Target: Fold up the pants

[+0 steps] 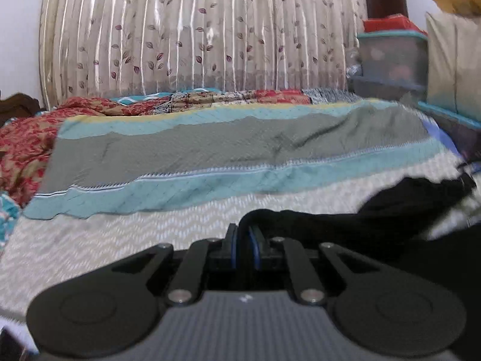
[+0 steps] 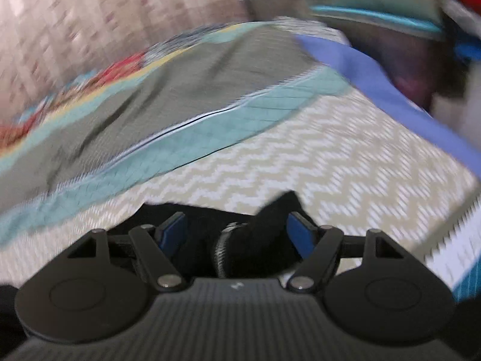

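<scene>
The black pants (image 1: 405,198) lie on the cream zigzag sheet (image 1: 120,231) and stretch from the lower middle of the left wrist view to its right edge. My left gripper (image 1: 245,231) is shut on a fold of this black cloth, which loops over the blue pads. In the blurred right wrist view the pants (image 2: 258,249) bunch up between the fingers of my right gripper (image 2: 237,221), with a ribbed waistband showing. Its blue pads stand wide apart and do not press the cloth.
A teal and grey quilt (image 1: 210,147) covers the far half of the bed. Crumpled red patterned cloth (image 1: 24,147) lies at the left. Behind are a leaf-print curtain (image 1: 195,36), stacked plastic boxes (image 1: 390,57) and a pillow (image 1: 451,60). A blue strip (image 2: 375,81) runs along the bed's right edge.
</scene>
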Action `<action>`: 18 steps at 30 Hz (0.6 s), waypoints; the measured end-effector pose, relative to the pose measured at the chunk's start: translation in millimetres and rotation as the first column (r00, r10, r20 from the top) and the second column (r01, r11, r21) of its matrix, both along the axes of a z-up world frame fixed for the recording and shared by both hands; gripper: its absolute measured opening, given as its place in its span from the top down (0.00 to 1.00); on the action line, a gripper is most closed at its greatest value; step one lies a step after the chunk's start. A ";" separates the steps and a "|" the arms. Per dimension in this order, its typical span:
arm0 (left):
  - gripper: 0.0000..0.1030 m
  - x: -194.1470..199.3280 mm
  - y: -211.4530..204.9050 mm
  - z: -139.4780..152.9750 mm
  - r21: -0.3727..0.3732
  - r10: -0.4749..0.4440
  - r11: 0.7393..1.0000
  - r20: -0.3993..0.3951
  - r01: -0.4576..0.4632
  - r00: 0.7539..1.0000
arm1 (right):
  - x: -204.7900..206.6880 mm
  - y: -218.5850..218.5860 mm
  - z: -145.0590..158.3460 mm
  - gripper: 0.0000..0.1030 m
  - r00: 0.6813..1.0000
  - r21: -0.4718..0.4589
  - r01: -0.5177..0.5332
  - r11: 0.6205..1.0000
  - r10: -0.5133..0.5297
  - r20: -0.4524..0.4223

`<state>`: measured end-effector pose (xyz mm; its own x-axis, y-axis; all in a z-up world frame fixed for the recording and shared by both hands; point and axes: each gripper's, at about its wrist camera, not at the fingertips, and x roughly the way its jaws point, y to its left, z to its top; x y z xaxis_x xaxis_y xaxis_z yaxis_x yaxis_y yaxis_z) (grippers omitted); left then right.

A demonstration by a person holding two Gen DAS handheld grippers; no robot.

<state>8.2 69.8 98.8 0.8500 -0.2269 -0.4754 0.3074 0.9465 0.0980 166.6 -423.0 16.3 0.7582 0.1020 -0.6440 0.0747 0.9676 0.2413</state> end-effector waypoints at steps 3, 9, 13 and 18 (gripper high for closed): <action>0.91 -28.1 -16.2 -16.5 0.083 -0.040 0.996 -0.021 0.042 0.999 | 23.4 29.5 -14.9 0.25 0.984 -0.032 -0.160 0.987 0.157 -0.078; 0.91 -42.3 -20.8 -25.6 0.080 -0.020 0.997 -0.051 0.024 0.998 | 78.4 56.6 -44.9 0.84 0.956 -0.240 -0.239 0.941 0.185 -0.227; 0.91 -38.1 -14.7 -26.1 0.050 0.011 0.999 -0.059 -0.008 0.998 | 150.4 24.2 -6.0 0.79 0.997 -0.129 0.013 0.992 -0.023 -0.076; 0.91 -37.6 -18.5 -30.5 0.045 0.025 0.999 -0.069 -0.022 0.997 | 183.4 -26.9 2.7 0.23 0.970 -0.049 0.242 0.969 -0.242 0.014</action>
